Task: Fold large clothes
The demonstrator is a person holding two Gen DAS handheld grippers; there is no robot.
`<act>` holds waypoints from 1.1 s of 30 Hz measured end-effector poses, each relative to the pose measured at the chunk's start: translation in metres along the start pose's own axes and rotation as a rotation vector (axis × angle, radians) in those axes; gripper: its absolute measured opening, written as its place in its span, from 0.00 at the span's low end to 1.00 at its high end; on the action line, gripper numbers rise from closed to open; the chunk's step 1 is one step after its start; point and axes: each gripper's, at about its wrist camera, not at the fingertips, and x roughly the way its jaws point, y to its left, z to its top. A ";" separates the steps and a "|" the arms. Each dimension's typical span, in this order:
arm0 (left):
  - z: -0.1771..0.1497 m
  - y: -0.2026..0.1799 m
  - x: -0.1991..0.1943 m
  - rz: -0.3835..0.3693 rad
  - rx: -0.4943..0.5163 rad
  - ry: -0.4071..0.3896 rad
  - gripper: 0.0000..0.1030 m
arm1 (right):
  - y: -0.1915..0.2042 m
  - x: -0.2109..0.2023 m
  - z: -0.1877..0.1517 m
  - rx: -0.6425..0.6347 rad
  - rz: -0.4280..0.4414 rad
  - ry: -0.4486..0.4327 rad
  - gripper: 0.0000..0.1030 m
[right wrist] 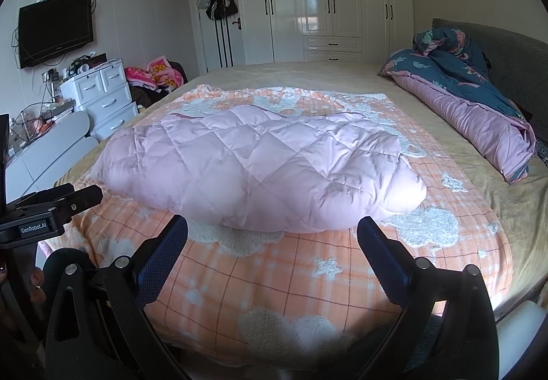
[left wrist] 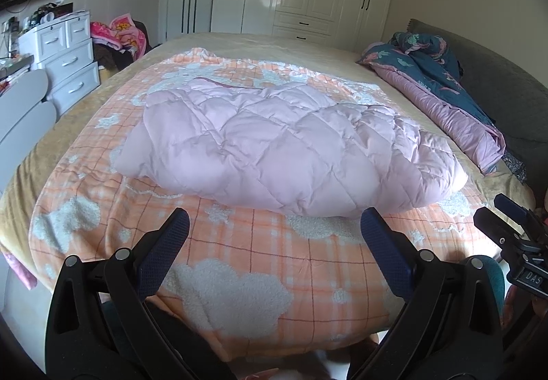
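Bedroom walls and a white wardrobe (right wrist: 328, 0) with black handles close off the far side at 12 o'clock, a door hung with bags (right wrist: 219, 3) stands to its left, and a wall-mounted television (right wrist: 54, 29) sits at 10 o'clock above a white drawer chest (right wrist: 102, 92) in the right wrist view. Most of both views is taken up by the bed (left wrist: 61, 140) with its beige sheet, over which lies an orange plaid blanket (left wrist: 257, 256) patterned with fluffy white clouds. On that blanket, near the middle of the bed, rests the pink quilted down coat (left wrist: 274, 147), folded into a puffy bundle; in the right wrist view the same coat (right wrist: 246, 167) sits just beyond the fingertips at 12 o'clock. A rolled duvet (right wrist: 465, 106), dark blue on 1 side and lilac on the other, lies along the headboard side at 2 o'clock, well apart from the coat. The left gripper (left wrist: 274, 226) hangs over the near edge of the blanket with its 2 blue-padded fingers spread wide and nothing between them, short of the coat's hem. The right gripper (right wrist: 272, 232) is likewise released, its fingers apart and empty, with the coat's near edge just past them. Each gripper shows at the other view's side edge, at 3 o'clock and 9 o'clock
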 end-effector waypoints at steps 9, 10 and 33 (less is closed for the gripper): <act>0.000 0.000 -0.002 0.001 0.003 0.000 0.91 | 0.001 -0.001 0.000 -0.004 -0.001 -0.001 0.96; 0.000 0.000 -0.001 0.002 0.002 -0.001 0.91 | 0.001 -0.001 0.000 -0.003 0.000 -0.002 0.96; 0.000 0.002 -0.008 -0.001 0.010 0.002 0.91 | 0.004 -0.009 0.003 -0.012 -0.010 -0.003 0.96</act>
